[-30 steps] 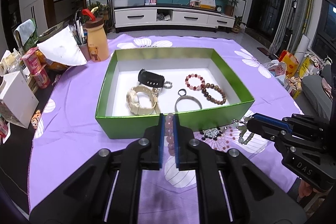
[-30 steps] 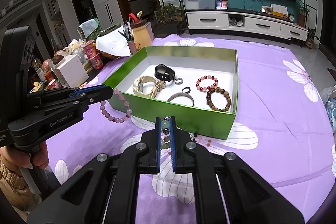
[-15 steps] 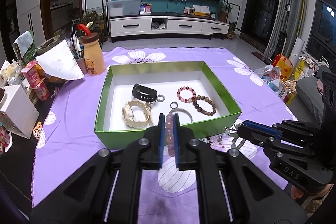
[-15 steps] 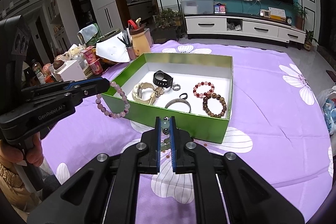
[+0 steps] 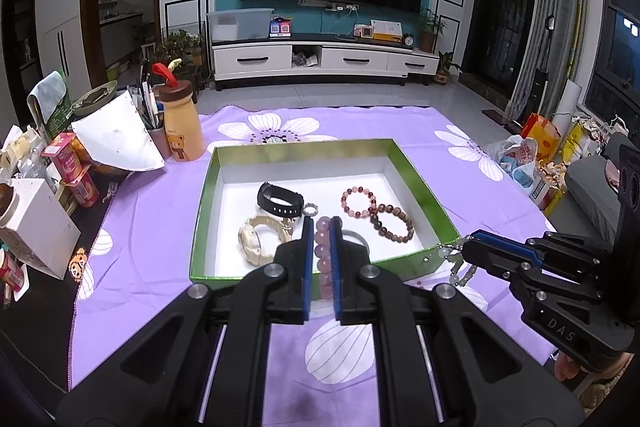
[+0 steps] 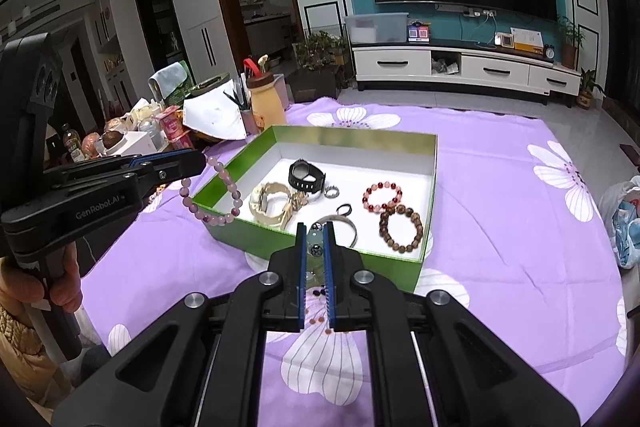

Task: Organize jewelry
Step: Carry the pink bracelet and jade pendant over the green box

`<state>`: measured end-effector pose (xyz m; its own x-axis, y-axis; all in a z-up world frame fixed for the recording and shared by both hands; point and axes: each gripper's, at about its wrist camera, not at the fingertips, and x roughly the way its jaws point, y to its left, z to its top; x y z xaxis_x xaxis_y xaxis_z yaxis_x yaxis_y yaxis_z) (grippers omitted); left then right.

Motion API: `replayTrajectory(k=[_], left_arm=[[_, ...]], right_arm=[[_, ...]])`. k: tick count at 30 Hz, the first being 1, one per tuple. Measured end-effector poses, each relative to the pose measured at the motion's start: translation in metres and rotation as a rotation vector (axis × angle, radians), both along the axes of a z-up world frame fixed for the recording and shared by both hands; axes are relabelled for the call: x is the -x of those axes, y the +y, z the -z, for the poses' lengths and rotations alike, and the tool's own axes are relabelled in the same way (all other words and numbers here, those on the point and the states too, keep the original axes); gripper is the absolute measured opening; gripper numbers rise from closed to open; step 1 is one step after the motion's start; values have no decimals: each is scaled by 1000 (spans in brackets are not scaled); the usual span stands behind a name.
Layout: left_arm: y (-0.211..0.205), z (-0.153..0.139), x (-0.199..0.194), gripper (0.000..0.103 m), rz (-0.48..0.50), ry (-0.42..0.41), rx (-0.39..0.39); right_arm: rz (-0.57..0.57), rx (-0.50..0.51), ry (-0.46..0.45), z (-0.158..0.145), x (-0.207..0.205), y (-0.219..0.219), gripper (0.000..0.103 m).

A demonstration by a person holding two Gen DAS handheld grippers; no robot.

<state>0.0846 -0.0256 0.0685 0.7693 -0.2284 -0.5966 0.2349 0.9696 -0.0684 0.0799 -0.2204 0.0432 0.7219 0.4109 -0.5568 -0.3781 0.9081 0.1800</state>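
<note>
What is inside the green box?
Inside the green box: a black watch, a cream watch, two bead bracelets, a metal bangle and small rings. The right tool covers some.

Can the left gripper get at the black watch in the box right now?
Probably not: the left gripper is shut on the pale pink bead bracelet, so its fingers are occupied. The open green box leaves the black watch uncovered from above.

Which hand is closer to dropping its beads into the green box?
Probably left. The left gripper dangles its pink bracelet right at the green box wall, while the right gripper holds its pale green beads outside the near corner.
</note>
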Motion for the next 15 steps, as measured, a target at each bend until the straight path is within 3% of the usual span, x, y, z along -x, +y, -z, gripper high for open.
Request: replayTrajectory(k=[15], left_arm=[[-4,-14,-30,7,-3,-21,-9]], right_arm=[[13,-18,-40,-17,-29,-1,7]])
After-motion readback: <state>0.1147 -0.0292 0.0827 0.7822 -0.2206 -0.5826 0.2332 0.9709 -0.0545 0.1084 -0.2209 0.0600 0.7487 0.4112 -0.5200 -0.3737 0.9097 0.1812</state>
